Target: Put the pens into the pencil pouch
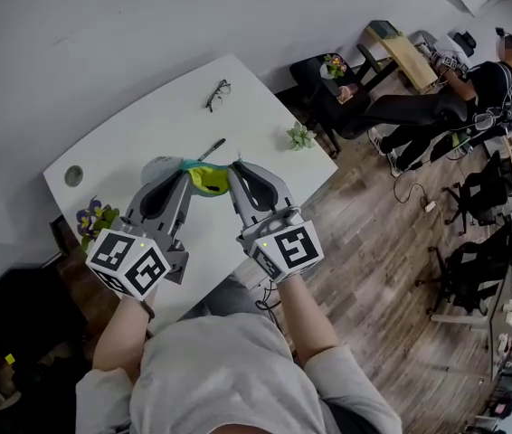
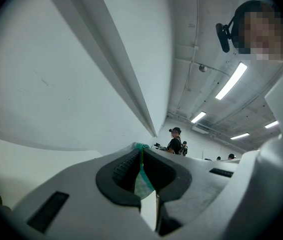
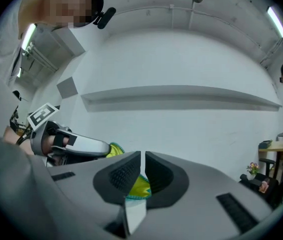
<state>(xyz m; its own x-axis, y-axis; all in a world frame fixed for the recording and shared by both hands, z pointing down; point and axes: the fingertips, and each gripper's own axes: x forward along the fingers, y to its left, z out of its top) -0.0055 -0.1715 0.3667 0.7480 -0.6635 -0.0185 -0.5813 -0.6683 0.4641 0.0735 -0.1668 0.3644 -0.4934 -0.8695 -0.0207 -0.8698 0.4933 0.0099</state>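
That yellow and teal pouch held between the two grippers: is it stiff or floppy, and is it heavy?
Probably floppy: the pouch bows in a curve between the left gripper and the right gripper. Likely light, since pinches on its thin edges hold it up. It may sag if one side lets go.

A white table point(image 1: 175, 116) stands by a grey wall point(image 1: 75, 25). Glasses point(image 1: 218, 93) lie on its far part. A small green plant point(image 1: 300, 136) sits at its right edge, and a round hole point(image 1: 73, 175) is set in its left end. Purple flowers point(image 1: 96, 218) show just beside its near left edge. Far right, on the wood floor point(image 1: 374, 242), a person point(image 1: 473, 89) in black sits at a wooden desk point(image 1: 410, 57), near a pot of flowers point(image 1: 334, 65). Black chairs point(image 1: 473, 269) stand at the right. A long ledge point(image 3: 181, 96) runs along the wall.
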